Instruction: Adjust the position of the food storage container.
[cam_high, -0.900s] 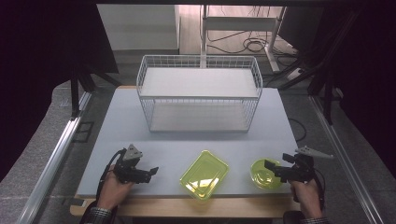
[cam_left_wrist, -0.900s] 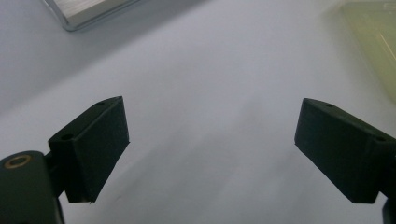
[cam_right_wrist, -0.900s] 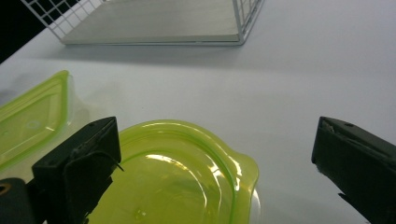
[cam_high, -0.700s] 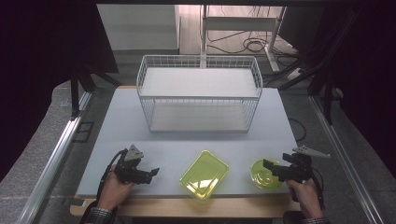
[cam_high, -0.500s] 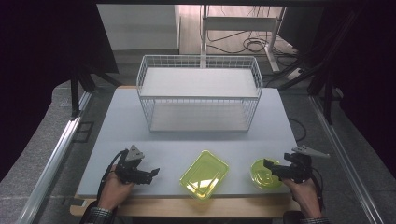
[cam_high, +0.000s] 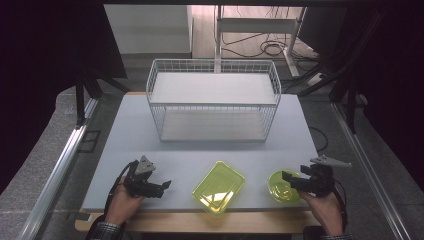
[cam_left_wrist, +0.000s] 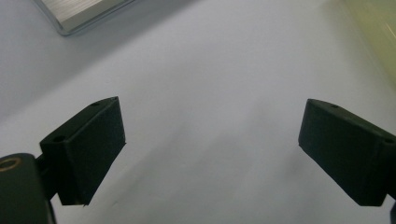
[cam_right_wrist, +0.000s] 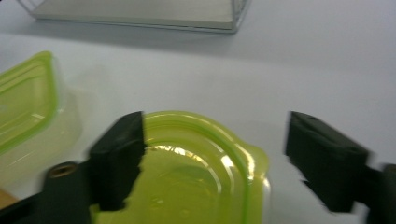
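Observation:
My left gripper (cam_high: 162, 187) rests low over the bare grey table (cam_high: 200, 150) at the front left. In the left gripper view its jaws (cam_left_wrist: 210, 130) stand wide open with only tabletop between them. My right gripper (cam_high: 289, 181) is at the front right, its tips over a small lime-green bowl (cam_high: 280, 187). In the right gripper view the open jaws (cam_right_wrist: 215, 149) straddle the bowl (cam_right_wrist: 196, 186); one jaw overlaps the rim in the picture, the other stands clear of it. A flat lime-green rectangular tray (cam_high: 218, 186) lies between the two grippers.
A white wire basket (cam_high: 212, 100) with a pale floor stands at the back middle of the table. In the right gripper view the tray (cam_right_wrist: 23, 102) is at the left and the basket (cam_right_wrist: 140, 11) is along the top. The wooden front edge (cam_high: 200, 220) runs just behind the hands.
The right gripper has edged slightly left over the bowl. The left gripper, tray and basket have stayed where they were.

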